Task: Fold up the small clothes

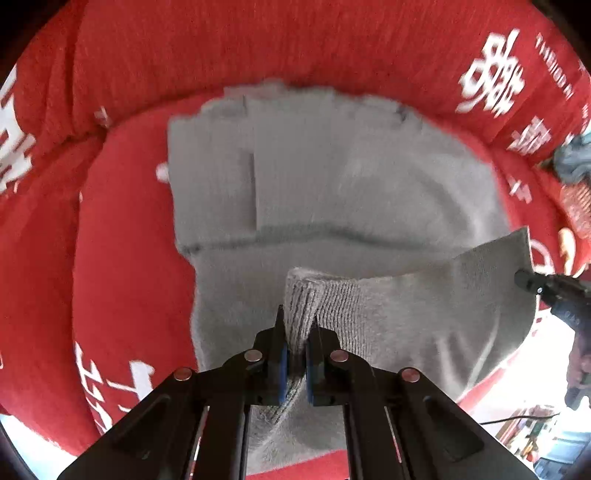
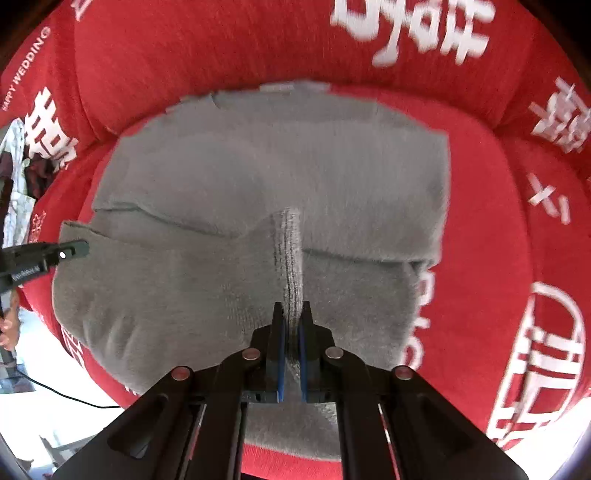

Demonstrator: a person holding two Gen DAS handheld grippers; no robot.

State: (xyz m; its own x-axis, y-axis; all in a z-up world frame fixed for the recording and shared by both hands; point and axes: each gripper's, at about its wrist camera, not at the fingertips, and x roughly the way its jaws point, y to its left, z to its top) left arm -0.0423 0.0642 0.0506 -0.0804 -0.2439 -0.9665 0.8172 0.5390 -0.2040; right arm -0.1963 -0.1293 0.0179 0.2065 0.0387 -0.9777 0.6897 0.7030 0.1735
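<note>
A red fabric sofa cover with white printed characters (image 1: 129, 258) carries the fuzzy grey knit garment (image 1: 351, 192). Left tongs (image 1: 295, 332) and right tongs (image 2: 291, 317) each pinch its ribbed near hem, lifted; the body stretches ahead. Only the left view shows the folded sleeve panel.

A red sofa cover (image 1: 122, 229) printed with white Chinese characters (image 2: 421, 26) and the words "HAPPY WEDDING" carries everything; its seat cushion meets a padded backrest (image 1: 258, 40) behind. Directly on the seat lies a grey knitted garment (image 1: 332, 177), its far edge close to the backrest seam. Off to one side of the garment, a crumpled blue-grey cloth (image 1: 574, 157) rests on the red cover.
</note>
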